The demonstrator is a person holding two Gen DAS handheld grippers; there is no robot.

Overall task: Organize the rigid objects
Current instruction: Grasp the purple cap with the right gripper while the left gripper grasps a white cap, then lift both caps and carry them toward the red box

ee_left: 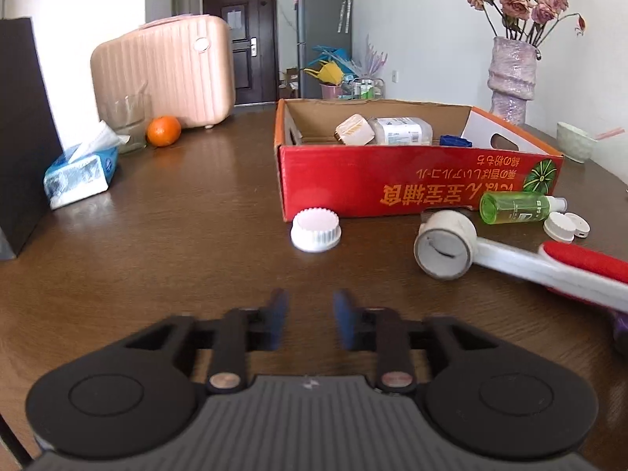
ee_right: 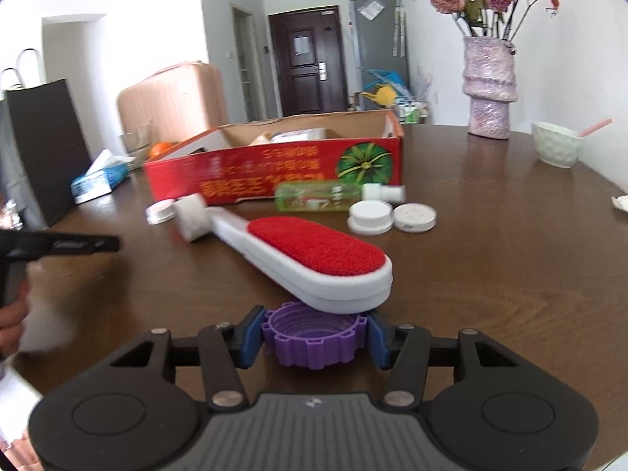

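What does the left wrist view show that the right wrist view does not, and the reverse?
Only the left wrist view: the open, empty left gripper and the jars inside the box.
Only the right wrist view: the right gripper shut on a purple cap, partly under the lint brush.
Both: box, brush, green bottle, vase.

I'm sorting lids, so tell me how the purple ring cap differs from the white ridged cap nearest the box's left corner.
The purple cap is clamped in the right tool; the white cap lies free on the table. The purple cap sits open side up, showing inner threads, while the white cap shows its closed top. The lint brush overhangs the purple cap; nothing covers the white cap. Both are round with ridged rims.
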